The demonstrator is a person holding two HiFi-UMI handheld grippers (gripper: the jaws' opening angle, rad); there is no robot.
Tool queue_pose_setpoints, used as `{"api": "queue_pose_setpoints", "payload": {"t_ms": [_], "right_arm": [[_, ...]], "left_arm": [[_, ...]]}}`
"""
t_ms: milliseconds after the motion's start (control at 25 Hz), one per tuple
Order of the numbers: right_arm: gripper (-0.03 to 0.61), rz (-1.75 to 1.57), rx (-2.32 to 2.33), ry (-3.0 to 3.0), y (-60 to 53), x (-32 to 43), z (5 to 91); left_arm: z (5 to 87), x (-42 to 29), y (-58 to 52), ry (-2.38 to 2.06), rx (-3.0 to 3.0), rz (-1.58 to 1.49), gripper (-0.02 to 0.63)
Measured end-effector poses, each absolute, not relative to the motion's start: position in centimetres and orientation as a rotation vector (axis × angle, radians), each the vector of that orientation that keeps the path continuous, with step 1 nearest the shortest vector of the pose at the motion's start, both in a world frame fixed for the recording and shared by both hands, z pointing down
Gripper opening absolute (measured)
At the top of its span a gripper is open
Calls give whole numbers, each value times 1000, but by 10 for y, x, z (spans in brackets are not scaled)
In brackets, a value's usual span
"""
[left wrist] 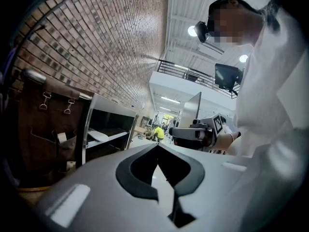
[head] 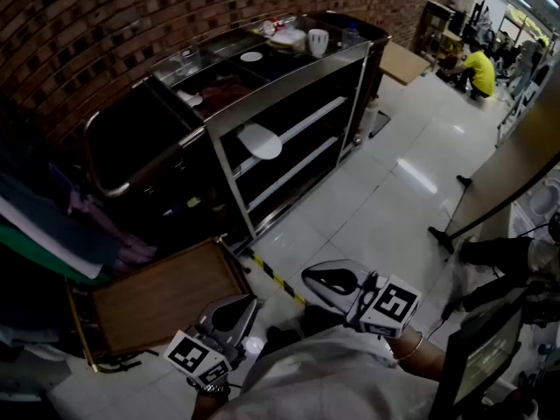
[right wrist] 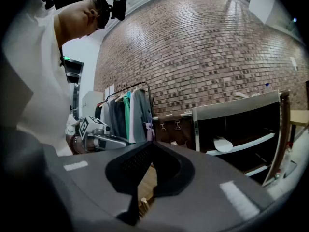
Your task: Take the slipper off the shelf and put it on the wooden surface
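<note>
A white slipper point(head: 259, 141) lies on the middle shelf of the metal shelf unit point(head: 289, 84); it also shows as the slipper point(left wrist: 99, 136) in the left gripper view and the slipper point(right wrist: 223, 144) in the right gripper view. The wooden surface point(head: 162, 296) lies on the floor to the unit's left, just beyond my left gripper point(head: 229, 315). My left gripper point(left wrist: 158, 146) is shut and empty, tips touching. My right gripper point(head: 337, 280) hovers over the white floor, well short of the shelf. The right gripper point(right wrist: 152, 143) is also shut with nothing in it.
Clothes point(head: 52, 226) hang on a rack at the left. Cups and plates point(head: 293, 35) stand on the unit's top. Yellow-black tape point(head: 276, 278) marks the floor by the unit's corner. A person in yellow point(head: 479, 70) crouches far off. A screen point(head: 481, 348) stands at the lower right.
</note>
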State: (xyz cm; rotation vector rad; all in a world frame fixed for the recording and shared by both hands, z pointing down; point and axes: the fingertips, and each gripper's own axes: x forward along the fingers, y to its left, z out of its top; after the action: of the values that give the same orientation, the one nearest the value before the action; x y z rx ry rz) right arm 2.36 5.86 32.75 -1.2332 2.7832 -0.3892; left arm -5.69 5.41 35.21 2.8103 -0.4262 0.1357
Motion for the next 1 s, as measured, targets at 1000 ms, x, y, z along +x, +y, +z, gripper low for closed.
{"api": "queue_pose_setpoints", "payload": {"t_ms": [1000], "right_arm": [[155, -451, -1515, 2872, -291, 251, 438]], "left_arm": [[335, 128, -164, -672, 2929, 42, -3]]}}
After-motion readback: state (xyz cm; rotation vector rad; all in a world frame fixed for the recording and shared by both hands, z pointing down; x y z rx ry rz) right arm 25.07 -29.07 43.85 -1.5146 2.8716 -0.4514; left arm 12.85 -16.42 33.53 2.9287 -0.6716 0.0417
